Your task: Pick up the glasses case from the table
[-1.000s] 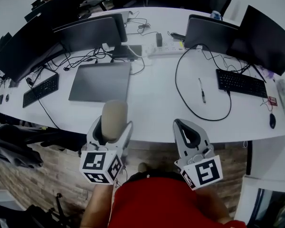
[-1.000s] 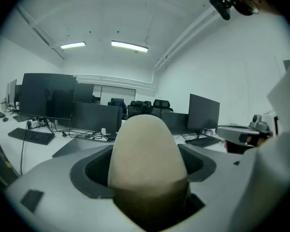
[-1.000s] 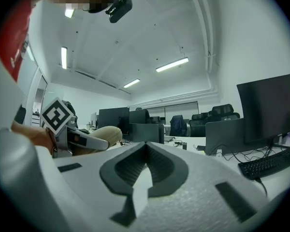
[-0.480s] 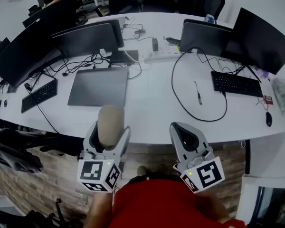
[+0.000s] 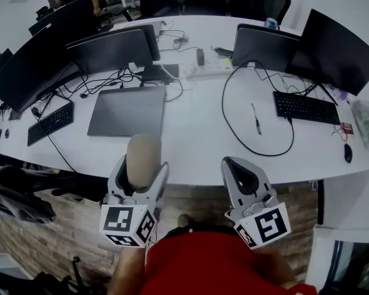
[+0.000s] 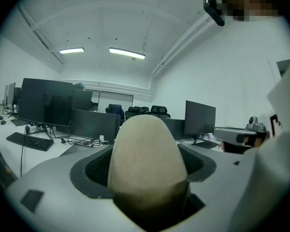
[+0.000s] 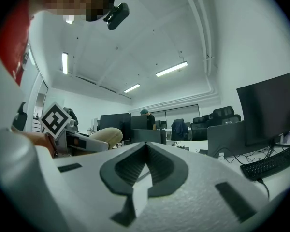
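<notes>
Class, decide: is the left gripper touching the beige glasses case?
Touching. The left gripper view shows the glasses case clamped between the jaws of the left gripper, which press against both its sides.

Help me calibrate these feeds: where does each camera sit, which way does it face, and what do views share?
Head view: on the head, steeply down at the white desk; shows left gripper, right gripper, red shirt.
Left gripper view: on the left gripper, facing level toward the monitors; jaws shut on the beige glasses case.
Right gripper view: on the right gripper, angled up at the ceiling; jaws together, empty.
Shared: all show the glasses case.
</notes>
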The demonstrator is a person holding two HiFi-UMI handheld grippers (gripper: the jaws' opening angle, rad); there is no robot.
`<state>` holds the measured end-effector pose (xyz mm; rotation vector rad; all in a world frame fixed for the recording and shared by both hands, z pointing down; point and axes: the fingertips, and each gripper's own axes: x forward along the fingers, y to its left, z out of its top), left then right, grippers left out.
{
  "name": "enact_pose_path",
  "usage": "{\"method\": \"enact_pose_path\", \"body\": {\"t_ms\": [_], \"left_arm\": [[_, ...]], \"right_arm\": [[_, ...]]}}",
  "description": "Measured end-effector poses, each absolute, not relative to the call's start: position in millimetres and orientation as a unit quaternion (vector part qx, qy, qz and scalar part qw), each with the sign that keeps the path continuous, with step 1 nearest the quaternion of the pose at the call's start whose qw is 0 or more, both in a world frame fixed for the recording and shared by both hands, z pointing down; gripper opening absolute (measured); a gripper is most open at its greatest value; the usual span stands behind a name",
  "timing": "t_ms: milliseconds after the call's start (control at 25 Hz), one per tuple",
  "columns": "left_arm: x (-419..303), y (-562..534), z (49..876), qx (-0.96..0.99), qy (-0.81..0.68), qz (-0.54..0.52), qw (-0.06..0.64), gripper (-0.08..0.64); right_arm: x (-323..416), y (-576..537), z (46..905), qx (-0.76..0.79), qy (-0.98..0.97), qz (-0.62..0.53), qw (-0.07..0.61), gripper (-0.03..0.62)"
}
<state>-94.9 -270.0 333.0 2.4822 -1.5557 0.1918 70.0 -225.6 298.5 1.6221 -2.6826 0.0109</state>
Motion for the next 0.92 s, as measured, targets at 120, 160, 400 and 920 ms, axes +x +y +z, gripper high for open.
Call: {"method": "enact_pose_path", "body": {"t_ms": [120,160,400,920], "left_arm": [[-94.0,-269.1,334.9,0.841,-0.527,0.067,0.105,0.391],[-94.3,-268.8,335.2,0.841,-0.527,0.067,0.105,0.391],[-94.3,-267.8,335.4,0.84,-0.529,0.071,0.103,0.391],[-85.5,-266.0,335.7,0.841,-0.526,0.073,0.101,0.391]], "right_arm": [[70.3,-225.3,300.1,0.516,-0.856,0.005,0.004,0.005],[70.2,-225.3,300.6,0.516,-0.857,0.006,0.004,0.005],[70.6,-224.8,302.5,0.514,-0.858,0.008,0.007,0.005],[73.6,-223.8,304.6,0.506,-0.862,0.006,0.01,0.005]]}}
